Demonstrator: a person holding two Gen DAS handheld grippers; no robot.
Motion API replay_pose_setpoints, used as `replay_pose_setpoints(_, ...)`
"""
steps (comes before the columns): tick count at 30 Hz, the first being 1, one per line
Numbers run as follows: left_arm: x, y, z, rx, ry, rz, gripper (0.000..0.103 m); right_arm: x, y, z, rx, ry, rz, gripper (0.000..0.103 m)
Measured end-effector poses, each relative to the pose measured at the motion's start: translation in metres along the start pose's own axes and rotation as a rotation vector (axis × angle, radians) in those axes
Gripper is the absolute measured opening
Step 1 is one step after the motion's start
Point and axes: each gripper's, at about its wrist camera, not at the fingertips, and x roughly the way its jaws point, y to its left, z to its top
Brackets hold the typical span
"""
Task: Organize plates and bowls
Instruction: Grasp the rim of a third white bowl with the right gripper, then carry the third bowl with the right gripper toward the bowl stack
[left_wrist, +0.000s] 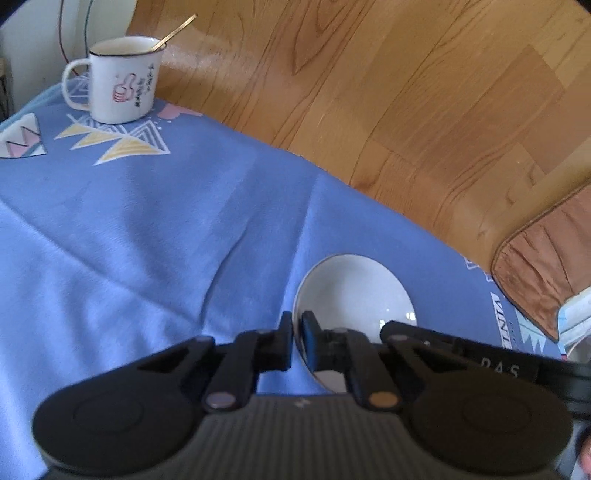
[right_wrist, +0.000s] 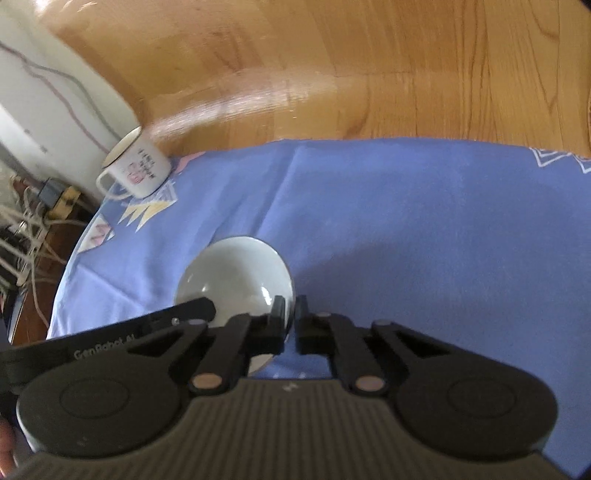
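A white bowl (left_wrist: 354, 291) sits on the blue patterned cloth (left_wrist: 147, 240). In the left wrist view my left gripper (left_wrist: 298, 325) is shut on the bowl's left rim, one finger inside and one outside. The right gripper's black body (left_wrist: 480, 354) reaches in over the bowl's other side. In the right wrist view my right gripper (right_wrist: 291, 310) is shut on the right rim of the same bowl (right_wrist: 232, 269). The left gripper's body (right_wrist: 129, 336) covers the bowl's near left part.
A white enamel mug (left_wrist: 122, 81) with a thin spoon (left_wrist: 177, 29) stands at the cloth's far left corner; the right wrist view shows the mug (right_wrist: 140, 170) too. Wooden floor (left_wrist: 369, 92) lies beyond the table edge. A brown cushion (left_wrist: 543, 266) is at right, cables (right_wrist: 33, 221) at left.
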Motion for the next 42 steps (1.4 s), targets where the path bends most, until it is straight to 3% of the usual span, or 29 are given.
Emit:
replay_pose_setpoints(12, -0.053, 0.007, -0.077, 0.023, -0.028, 0.007, 0.007, -0.033, 0.009, -0.062, -0.039, 0.043, 0.058, 0.008)
replay_pose_setpoints(21, -0.072, -0.014, -0.121, 0.054, -0.037, 0.017, 0.007, -0.063, 0.004, -0.122, -0.106, -0.061, 0.046, 0.009)
replay_pose_setpoints(25, -0.071, -0.025, -0.134, 0.074, -0.018, 0.0, 0.007, -0.073, -0.01, -0.141, -0.078, -0.091, 0.05, 0.009)
replay_pose_setpoints(35, -0.055, -0.096, -0.156, 0.22, 0.022, -0.042, 0.007, -0.106, -0.057, -0.178, 0.009, -0.21, 0.004, 0.009)
replay_pose_setpoints(42, -0.051, -0.182, -0.151, 0.354, -0.008, -0.15, 0.008, -0.159, -0.096, -0.188, 0.047, -0.401, -0.092, 0.009)
